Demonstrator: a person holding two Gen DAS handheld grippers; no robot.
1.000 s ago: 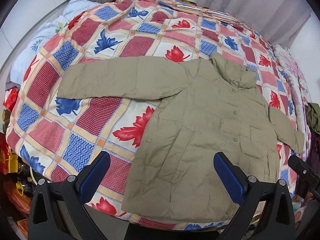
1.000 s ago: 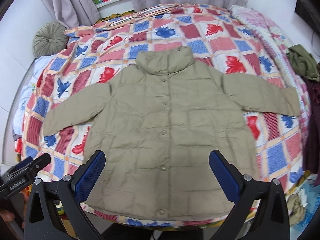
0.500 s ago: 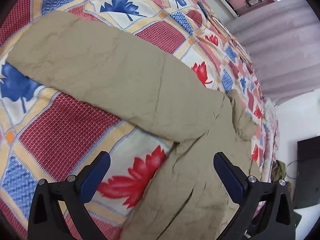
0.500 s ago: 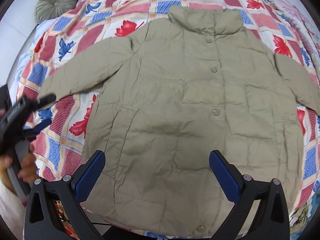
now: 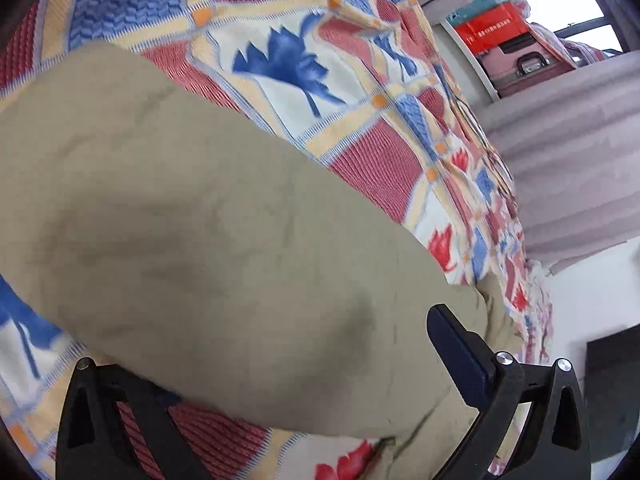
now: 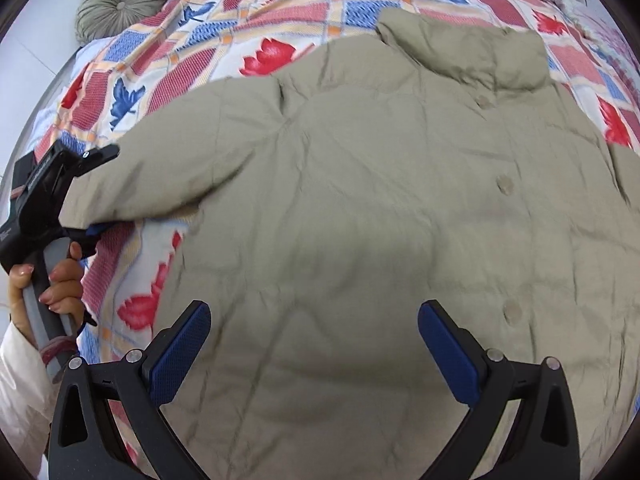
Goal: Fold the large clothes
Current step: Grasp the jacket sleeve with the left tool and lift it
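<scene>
We are bringing the left tongs [image 5: 280,376] spread wide around the cuff end of the sleeve [image 6: 160,168], one finger over it and one under, not yet pinching, while the right tongs [image 6: 314,344] are hanging open and empty above the coat [image 6: 380,220]. The coat is lying flat, front up and buttoned, on the patterned bed [image 6: 256,12]. It looks puffy, light and limp, so we are judging the cuff the best hold, expecting the sleeve to sag and slip unless gripped deep.
</scene>
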